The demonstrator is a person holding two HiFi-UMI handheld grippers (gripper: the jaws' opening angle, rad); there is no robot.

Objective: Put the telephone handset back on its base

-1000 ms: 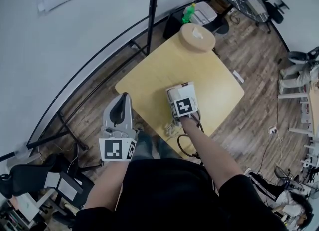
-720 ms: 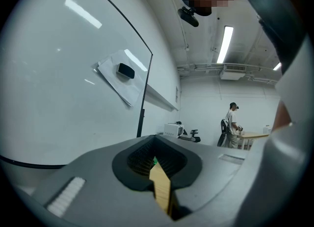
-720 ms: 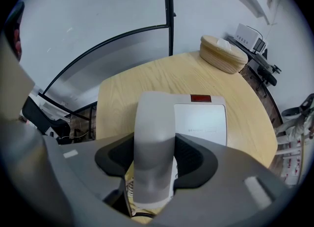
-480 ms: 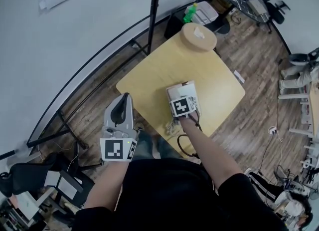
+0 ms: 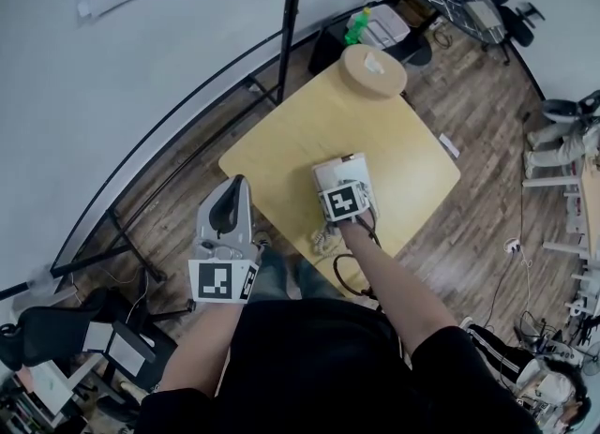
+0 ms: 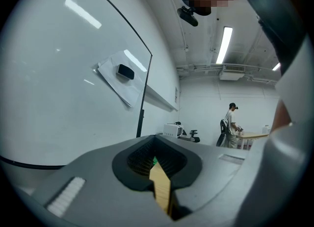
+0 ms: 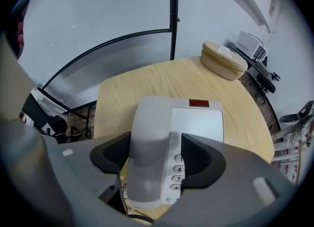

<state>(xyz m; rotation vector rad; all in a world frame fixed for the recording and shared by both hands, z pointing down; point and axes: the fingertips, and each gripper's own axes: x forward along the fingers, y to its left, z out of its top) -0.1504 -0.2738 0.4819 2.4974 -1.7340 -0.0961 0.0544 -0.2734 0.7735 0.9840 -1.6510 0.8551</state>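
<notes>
Closest in, the left gripper hangs off the bench's near-left edge. Its jaws are pressed together with nothing in them, and it has no part in this. Over to the right gripper: its jaws are opening, dark pads spread either side of the light grey telephone handset, which stands between them with a visible gap on the keypad side. The handset lies lengthwise down the left side of the pale grey telephone base with number keys and a red patch, and looks seated in its cradle. So the placing reads as done; what's left, I'd say, is only to draw the gripper clear without nudging the handset. Beyond lie the pale wooden bench and a round tan box at its far corner.
</notes>
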